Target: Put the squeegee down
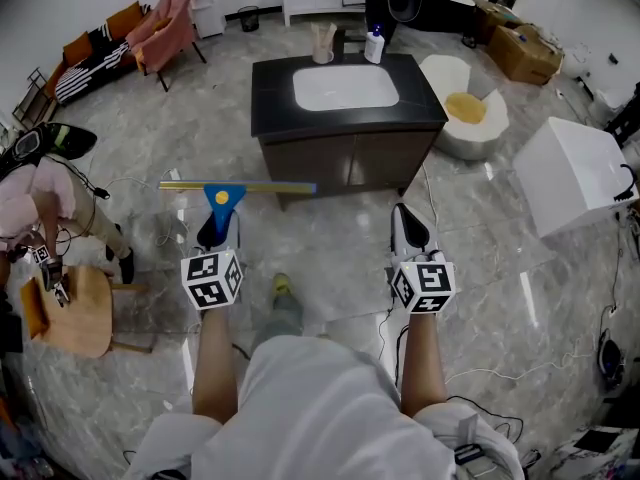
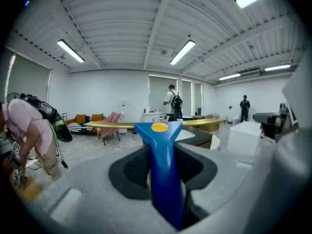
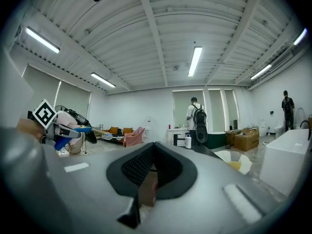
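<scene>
The left tool (image 1: 218, 230) is clamped on the squeegee (image 1: 225, 196) by its blue handle, with the yellow blade crosswise just past the tips. The bench (image 1: 270, 88) lies ahead, beyond the blade. The right tool (image 1: 409, 228), jaws together, is empty.

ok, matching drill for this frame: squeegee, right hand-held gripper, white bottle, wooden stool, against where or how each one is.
1 squeegee
2 right hand-held gripper
3 white bottle
4 wooden stool

A shut, nothing in it
B on the vanity top
C clamped in the left hand-held gripper
D on the floor, far left of the head view

Pairs: 1-C, 2-A, 3-B, 4-D
</scene>
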Tool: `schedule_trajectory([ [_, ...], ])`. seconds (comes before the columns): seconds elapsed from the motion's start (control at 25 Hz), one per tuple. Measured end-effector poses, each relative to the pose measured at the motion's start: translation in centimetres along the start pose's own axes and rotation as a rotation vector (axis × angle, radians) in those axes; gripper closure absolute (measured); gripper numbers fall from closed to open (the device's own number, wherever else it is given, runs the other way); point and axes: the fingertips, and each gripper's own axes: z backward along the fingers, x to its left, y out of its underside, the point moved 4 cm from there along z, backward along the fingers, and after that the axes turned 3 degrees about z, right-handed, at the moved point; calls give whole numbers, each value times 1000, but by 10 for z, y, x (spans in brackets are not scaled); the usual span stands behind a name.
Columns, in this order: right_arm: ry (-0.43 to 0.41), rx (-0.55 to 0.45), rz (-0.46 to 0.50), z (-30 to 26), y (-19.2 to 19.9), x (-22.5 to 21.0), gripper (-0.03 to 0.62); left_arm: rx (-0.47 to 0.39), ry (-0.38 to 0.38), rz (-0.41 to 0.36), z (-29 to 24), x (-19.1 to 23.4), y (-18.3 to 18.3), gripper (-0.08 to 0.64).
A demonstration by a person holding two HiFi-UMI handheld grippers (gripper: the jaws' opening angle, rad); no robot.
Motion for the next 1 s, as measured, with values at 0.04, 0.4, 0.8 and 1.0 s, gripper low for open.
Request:
schedule_trajectory([
  [0.04,-1,0,2,-8,1,-3,589,-1,0,2,-9,2,-1,426],
  [0.4,-6,31,18,-103,-1,-22,589,15,13,9,-97,27,-22,426],
  [0.8,16,54,12,-251,-13,-37,589,44,36,17,-235,91,-64,426],
  [1.0,23,61,11,-330,-20,-38,589,53,59,12,-302,124,-87,426],
])
